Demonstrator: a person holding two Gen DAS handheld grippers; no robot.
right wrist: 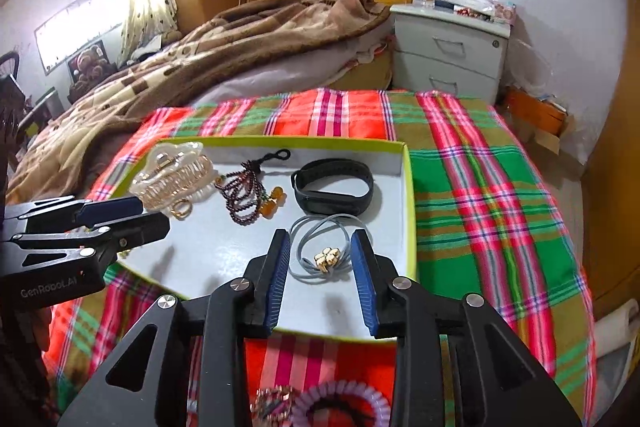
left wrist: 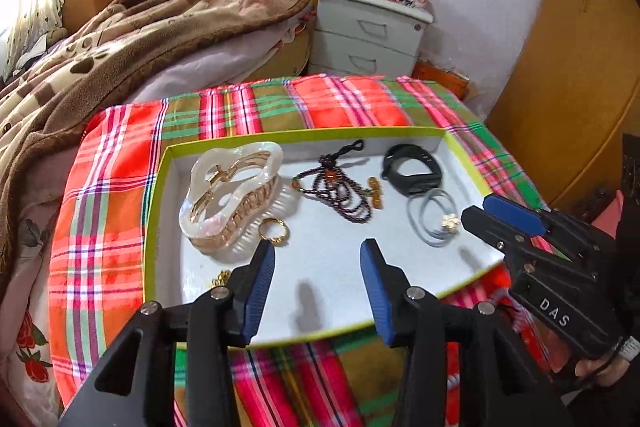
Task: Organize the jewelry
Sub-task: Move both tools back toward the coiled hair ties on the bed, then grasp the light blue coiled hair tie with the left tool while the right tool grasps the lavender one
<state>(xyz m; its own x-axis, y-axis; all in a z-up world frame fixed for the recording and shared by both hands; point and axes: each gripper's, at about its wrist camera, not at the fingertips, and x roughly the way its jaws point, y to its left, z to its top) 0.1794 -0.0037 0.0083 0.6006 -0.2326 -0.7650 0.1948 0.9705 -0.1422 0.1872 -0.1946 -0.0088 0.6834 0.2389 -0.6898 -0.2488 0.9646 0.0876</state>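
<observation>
Looks like the sorting is about halfway along: a shallow white tray with a lime-green rim [right wrist: 408,187] sits on the plaid-covered worktop [right wrist: 480,187] and already holds most of the pieces. In the right wrist view, the pearly claw hair clip [right wrist: 172,175] is at about 10 o'clock in the tray, with a gold ring [right wrist: 181,207] touching its near edge. The dark beaded bracelet with amber beads [right wrist: 248,191] lies around 12 o'clock, the black fitness band [right wrist: 334,187] at 1 o'clock, and the grey hair ties with a gold clover charm [right wrist: 326,251] sit closest to the camera.

The right tool [right wrist: 320,279] has its fingers spread, and the hair ties lie right between the tips, though it's hard to say whether the pads touch them. Nothing is pinched. The left tool [left wrist: 318,283] is also spread wide and empty, hovering over bare tray floor at 6 o'clock in its own view, with a bit of gold chain [left wrist: 220,281] peeking out beside its left finger.

At the bottom of the right view, under the tool, a lilac spiral hair tie [right wrist: 344,403] and some mixed bits are waiting outside the tray, so there's more to bring in.

Best guess: the hair ties were just dropped off or are about to be nudged. The next move probably calls for backing off to the leftover pile, lining the fingers up either side of the spiral tie and closing gently, since it's springy and could squirm out.
</observation>
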